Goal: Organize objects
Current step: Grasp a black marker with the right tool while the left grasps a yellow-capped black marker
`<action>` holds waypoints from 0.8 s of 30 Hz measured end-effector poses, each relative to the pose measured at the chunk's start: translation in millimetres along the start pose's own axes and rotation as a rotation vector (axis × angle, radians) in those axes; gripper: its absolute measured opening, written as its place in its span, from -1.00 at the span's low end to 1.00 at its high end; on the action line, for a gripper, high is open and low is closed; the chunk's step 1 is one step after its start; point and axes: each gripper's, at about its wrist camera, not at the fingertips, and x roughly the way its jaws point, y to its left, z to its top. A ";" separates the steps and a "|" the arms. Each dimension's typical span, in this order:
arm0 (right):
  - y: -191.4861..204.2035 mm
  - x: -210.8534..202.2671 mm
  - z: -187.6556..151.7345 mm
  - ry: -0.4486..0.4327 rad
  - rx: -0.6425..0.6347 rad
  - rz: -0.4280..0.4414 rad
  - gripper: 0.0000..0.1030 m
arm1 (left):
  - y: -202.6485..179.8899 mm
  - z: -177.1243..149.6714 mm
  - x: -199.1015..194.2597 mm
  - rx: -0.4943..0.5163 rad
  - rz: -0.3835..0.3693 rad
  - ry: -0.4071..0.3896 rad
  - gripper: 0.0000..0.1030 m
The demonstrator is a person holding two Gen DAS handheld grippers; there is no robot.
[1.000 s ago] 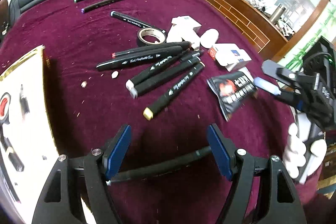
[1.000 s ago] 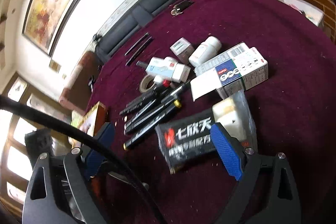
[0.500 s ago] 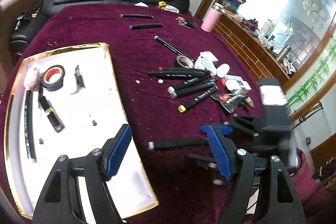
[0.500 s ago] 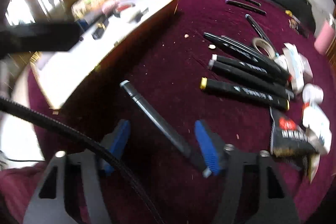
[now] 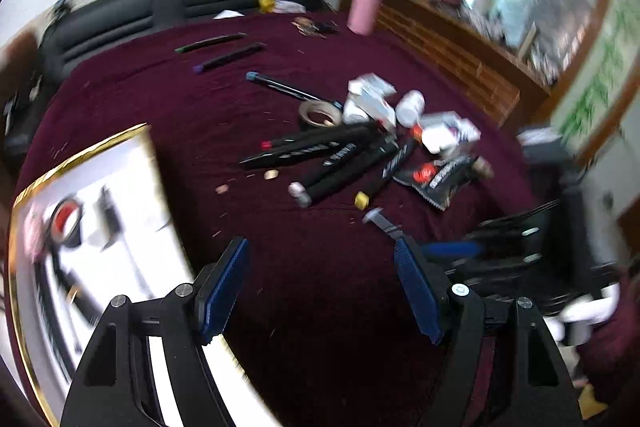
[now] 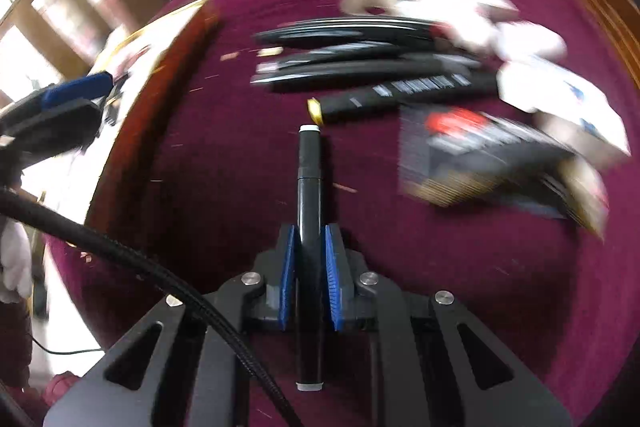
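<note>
My right gripper [image 6: 310, 231] is closing tight on a black marker [image 6: 309, 167]: both blue pads press its barrel, and its white-tipped end points forward over the maroon cloth. In the left wrist view the same marker [image 5: 380, 221] pokes out of the blurred right gripper [image 5: 452, 251]. My left gripper [image 5: 320, 245] is open with nothing between its fingers, above the cloth beside the gold-rimmed white tray [image 5: 80, 155]. A pile of black markers [image 5: 332, 155] lies mid-table, one of them yellow-capped [image 6: 380, 95].
Around the pile lie a tape ring [image 5: 320, 115], white boxes and bottles [image 5: 400, 107] and a black sachet [image 5: 440, 175]. Two pens [image 5: 224, 47] and a pink bottle [image 5: 366, 7] stand farther back. A red tape roll [image 5: 64, 223] sits in the tray.
The right gripper's jaws have shut on the black marker, which now runs straight along them. That marker has left the left gripper's jaws. Both views have swung.
</note>
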 end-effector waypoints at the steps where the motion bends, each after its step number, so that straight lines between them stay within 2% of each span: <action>1: -9.8 -4.9 -4.2 -0.002 0.034 0.008 -0.75 | -8.7 4.1 11.9 0.038 0.016 0.016 0.31; 2: -19.3 -9.8 -11.1 -0.007 0.067 0.027 -0.75 | -19.0 8.4 24.8 0.087 0.025 0.028 0.31; 6: -40.5 -26.1 -36.2 -0.026 0.133 0.015 -0.75 | -46.6 20.1 58.9 0.212 0.046 0.055 0.31; 8: -49.3 -33.2 -46.1 -0.038 0.159 0.012 -0.75 | -61.1 26.9 71.8 0.272 0.032 0.057 0.31; 12: -57.9 -36.8 -45.3 -0.059 0.196 0.058 -0.75 | -94.2 38.7 93.7 0.449 0.043 0.049 0.22; 15: -60.7 -37.6 -40.0 -0.064 0.206 0.071 -0.75 | -100.9 46.5 113.4 0.513 0.058 0.098 -0.09; 19: -64.1 -37.6 -39.6 -0.071 0.213 0.097 -0.75 | -88.9 53.7 131.5 0.481 0.006 0.194 -0.66; 21: -68.0 -37.2 -39.7 -0.075 0.223 0.121 -0.75 | -87.9 53.2 134.1 0.472 -0.028 0.213 -0.76; 24: -71.7 -36.0 -38.6 -0.079 0.234 0.143 -0.75 | -95.3 54.7 136.7 0.493 -0.027 0.222 -0.78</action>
